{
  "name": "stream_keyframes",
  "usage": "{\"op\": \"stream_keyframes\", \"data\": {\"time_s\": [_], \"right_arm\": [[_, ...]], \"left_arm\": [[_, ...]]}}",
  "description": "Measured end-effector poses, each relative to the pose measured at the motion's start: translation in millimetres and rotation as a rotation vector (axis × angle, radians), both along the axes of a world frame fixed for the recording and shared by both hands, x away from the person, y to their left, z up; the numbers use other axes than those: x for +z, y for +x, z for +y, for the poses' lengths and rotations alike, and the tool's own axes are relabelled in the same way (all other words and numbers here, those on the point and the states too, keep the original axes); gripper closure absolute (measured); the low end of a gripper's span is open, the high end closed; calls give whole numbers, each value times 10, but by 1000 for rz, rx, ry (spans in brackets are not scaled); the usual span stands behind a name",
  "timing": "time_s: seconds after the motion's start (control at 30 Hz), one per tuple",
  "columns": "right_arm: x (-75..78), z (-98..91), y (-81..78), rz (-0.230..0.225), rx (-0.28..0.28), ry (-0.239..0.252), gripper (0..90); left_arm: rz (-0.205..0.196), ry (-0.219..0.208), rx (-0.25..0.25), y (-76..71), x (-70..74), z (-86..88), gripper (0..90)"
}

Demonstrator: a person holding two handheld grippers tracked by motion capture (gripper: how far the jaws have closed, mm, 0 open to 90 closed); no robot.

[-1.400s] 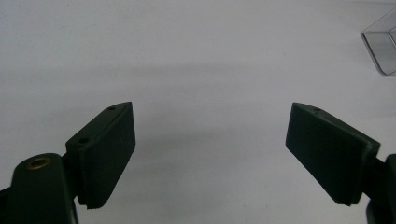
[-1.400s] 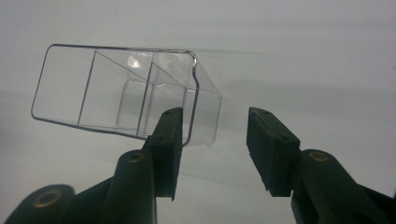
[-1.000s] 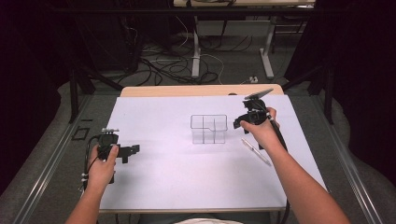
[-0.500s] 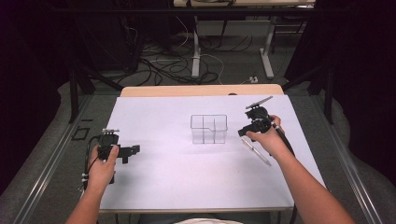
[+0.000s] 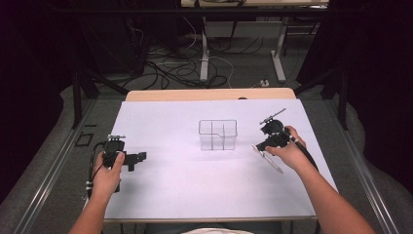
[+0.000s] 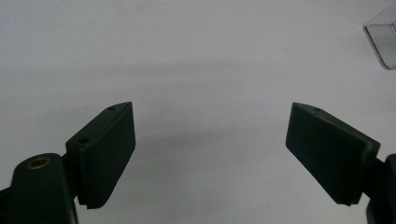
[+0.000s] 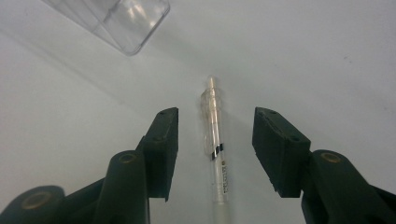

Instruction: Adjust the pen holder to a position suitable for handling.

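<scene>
A clear pen [image 7: 214,144] lies flat on the white table sheet [image 5: 195,185], right of the middle; part of it shows beside the right hand as the pen [image 5: 273,164]. My right gripper [image 7: 216,114] is lowered over it, one jaw on each side of the barrel, neither pad touching. Its jaws have just been closing, with the pen between them. From above, the right gripper [image 5: 260,145] points down at the pen's far end. My left gripper [image 5: 139,158] rests at the left of the sheet, and in its own view the left gripper [image 6: 212,109] is wide open, nothing between the pads.
A clear plastic box [image 5: 217,135] with inner dividers stands at the middle of the sheet, just left of the right gripper; its corner, the clear box [image 7: 116,18], lies beyond the pen. Another edge of the clear box [image 6: 385,42] lies far off. Cables and desk legs lie behind the table.
The right hand has come down and toward the person, from beside the box to over the pen. Its jaws stand narrower. The left hand has kept still.
</scene>
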State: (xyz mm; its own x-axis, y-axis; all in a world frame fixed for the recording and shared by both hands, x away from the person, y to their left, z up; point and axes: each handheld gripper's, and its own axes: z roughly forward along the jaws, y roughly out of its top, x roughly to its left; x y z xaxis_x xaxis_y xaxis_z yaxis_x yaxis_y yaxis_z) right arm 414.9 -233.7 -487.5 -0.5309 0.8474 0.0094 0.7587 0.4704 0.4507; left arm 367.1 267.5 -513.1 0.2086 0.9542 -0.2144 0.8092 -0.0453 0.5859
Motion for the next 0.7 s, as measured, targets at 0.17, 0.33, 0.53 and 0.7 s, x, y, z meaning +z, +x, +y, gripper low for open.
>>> {"op": "stream_keyframes", "data": {"time_s": [0.17,0.33,0.53,0.7], "right_arm": [[-67,-46,-47,-6,25,-34,497],[-117,-108,-88,8,34,-59,520],[-192,-160,-141,43,58,-66,572],[-263,-225,-167,53,75,-102,603]], "left_arm": [[-1,1,-3,0,-1,-5,157],[-3,0,-1,0,-6,-8,158],[3,-1,-5,-2,-2,-9,158],[3,1,-6,-1,-7,-12,157]]}}
